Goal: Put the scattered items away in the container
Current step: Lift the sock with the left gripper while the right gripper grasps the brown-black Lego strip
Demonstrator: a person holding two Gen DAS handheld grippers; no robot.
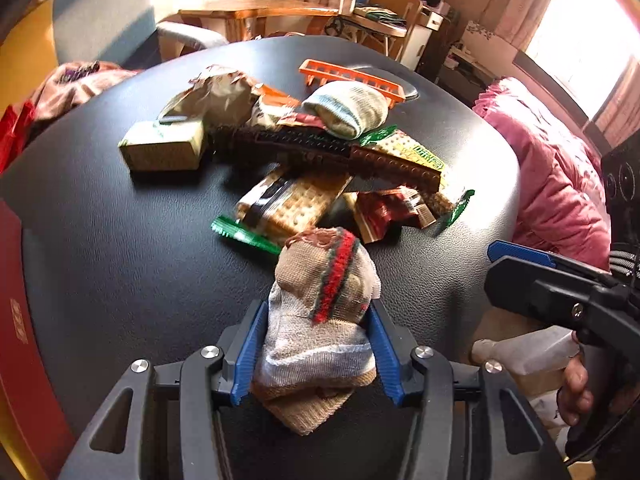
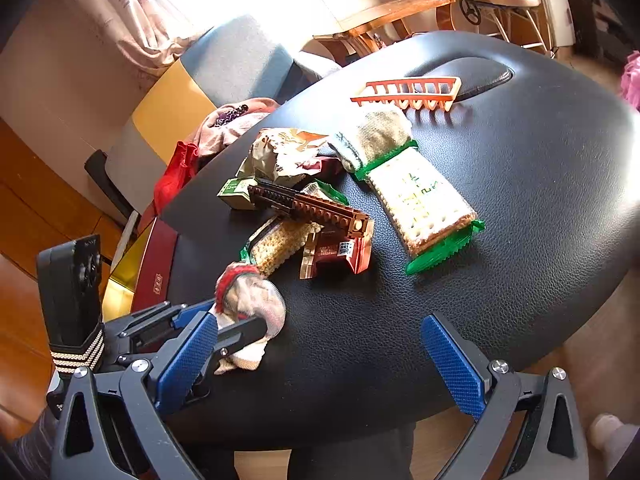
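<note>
My left gripper [image 1: 316,320] is shut on a rolled beige sock with a red and green stripe [image 1: 324,304], at the near edge of the black table [image 1: 120,264]; the sock also shows in the right wrist view [image 2: 250,300]. My right gripper [image 2: 320,344] is open and empty over the table's near edge, right of the left gripper [image 2: 236,332]. Beyond lies a pile: cracker packs [image 1: 292,200] [image 2: 424,200], a brown brick bar [image 1: 328,152] [image 2: 320,208], a red wrapper [image 1: 392,212], a green box [image 1: 164,144], a crumpled paper bag [image 1: 216,92], a pale rolled sock [image 1: 348,108] [image 2: 372,132] and an orange rack [image 1: 352,76] [image 2: 408,90].
A red and gold box [image 1: 20,320] stands left of the table, also in the right wrist view [image 2: 152,264]. A pink jacket [image 1: 552,184] lies to the right. A red bag [image 2: 176,176] and cloth lie off the far left edge. Wooden furniture [image 1: 260,16] stands behind.
</note>
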